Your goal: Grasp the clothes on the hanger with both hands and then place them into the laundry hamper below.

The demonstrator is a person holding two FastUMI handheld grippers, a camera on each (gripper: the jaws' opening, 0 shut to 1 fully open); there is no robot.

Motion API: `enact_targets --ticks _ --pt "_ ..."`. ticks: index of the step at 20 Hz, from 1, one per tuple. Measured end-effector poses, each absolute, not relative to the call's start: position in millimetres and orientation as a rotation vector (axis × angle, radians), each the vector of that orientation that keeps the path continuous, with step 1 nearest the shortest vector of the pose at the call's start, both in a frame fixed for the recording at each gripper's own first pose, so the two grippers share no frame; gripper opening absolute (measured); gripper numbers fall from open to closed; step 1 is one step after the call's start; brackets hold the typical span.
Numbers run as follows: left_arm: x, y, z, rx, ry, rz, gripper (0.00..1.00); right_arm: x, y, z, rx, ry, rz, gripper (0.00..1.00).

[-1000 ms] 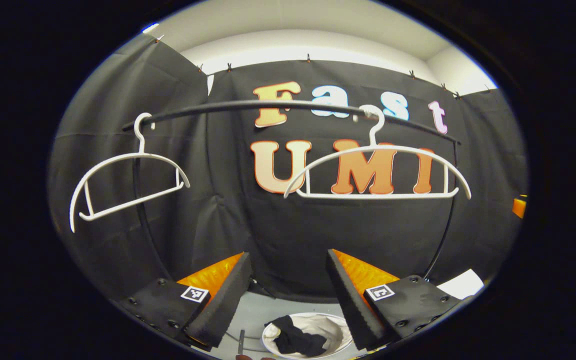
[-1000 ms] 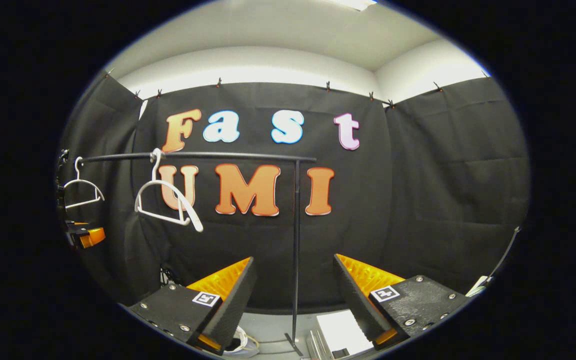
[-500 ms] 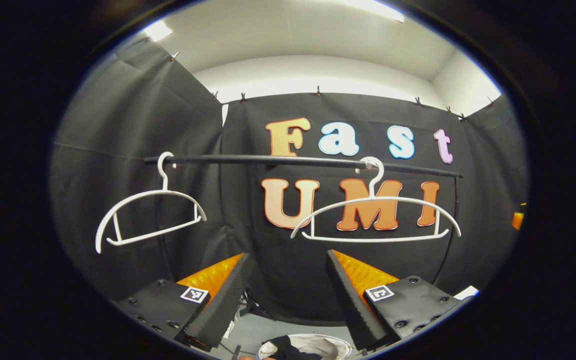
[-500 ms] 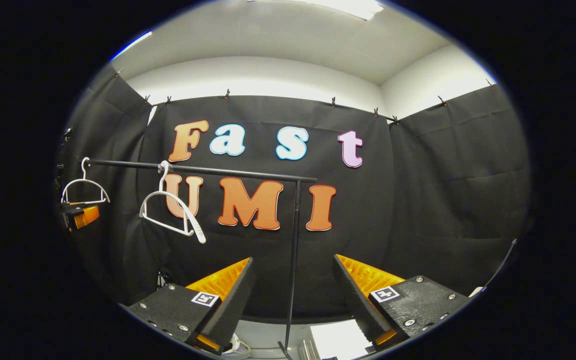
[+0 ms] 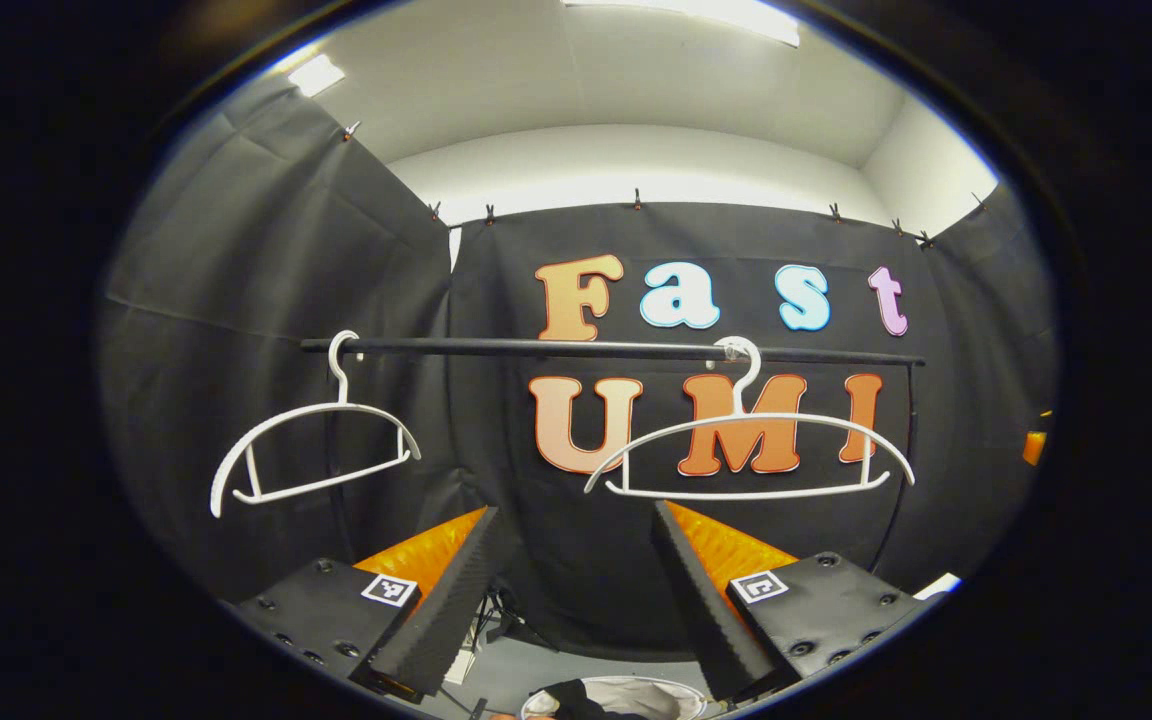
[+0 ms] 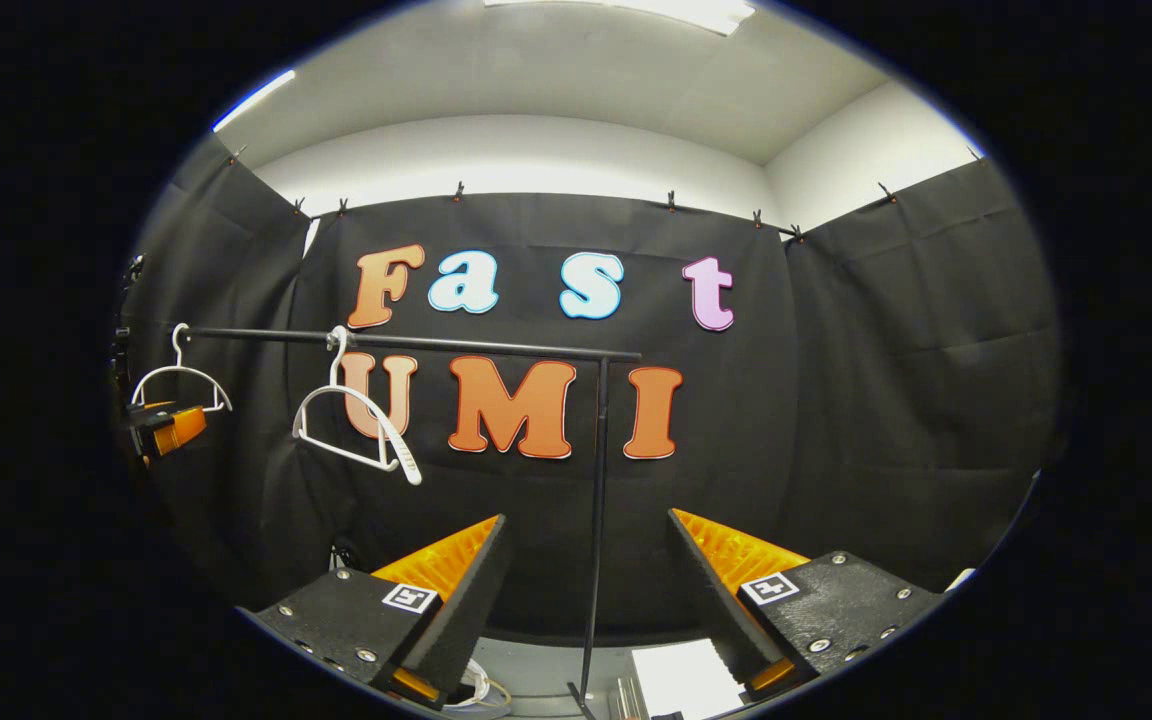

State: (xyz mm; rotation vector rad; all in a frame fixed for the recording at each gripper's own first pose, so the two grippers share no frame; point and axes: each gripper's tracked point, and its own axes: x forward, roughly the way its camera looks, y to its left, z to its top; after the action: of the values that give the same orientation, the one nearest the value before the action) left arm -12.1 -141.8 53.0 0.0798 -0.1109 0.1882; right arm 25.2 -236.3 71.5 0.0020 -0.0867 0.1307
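Two bare white hangers hang on the black rail. At the bottom edge of the left gripper view the white hamper peeks out with a dark garment lying in it. My left gripper is open and holds nothing, well above the hamper. My right gripper is also open and holds nothing, facing the rail's right post. The right gripper view has both hangers at the left, with the left gripper beside the farther one.
A white sheet and a coil of cable lie on the grey floor below the right gripper. The rail's upright post stands straight ahead of it. Black cloth walls close the booth on three sides.
Both views have tipped upward: rail and hangers sit lower in the images, more ceiling shows, and the hamper has slid to the bottom edge. The right hanger still sways slightly.
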Motion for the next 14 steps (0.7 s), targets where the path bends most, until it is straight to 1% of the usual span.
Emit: enact_targets --ticks 8,10,11,14 --pt "-6.8 -139.6 47.1 0.096 -0.092 0.193 0.96 26.1 -240.1 73.4 0.013 -0.085 0.121 0.95" --pt "-5.4 -140.3 45.9 0.101 -0.09 0.198 0.98 26.1 -239.4 74.2 0.015 -0.086 0.122 0.95" --pt "-5.5 -140.6 46.6 0.097 -0.091 0.195 0.96 27.3 -238.2 75.4 0.015 -0.088 0.123 0.95" --pt "-7.0 -138.2 49.1 0.085 -0.094 0.191 0.96 31.0 -235.0 73.5 0.016 -0.088 0.127 0.95"
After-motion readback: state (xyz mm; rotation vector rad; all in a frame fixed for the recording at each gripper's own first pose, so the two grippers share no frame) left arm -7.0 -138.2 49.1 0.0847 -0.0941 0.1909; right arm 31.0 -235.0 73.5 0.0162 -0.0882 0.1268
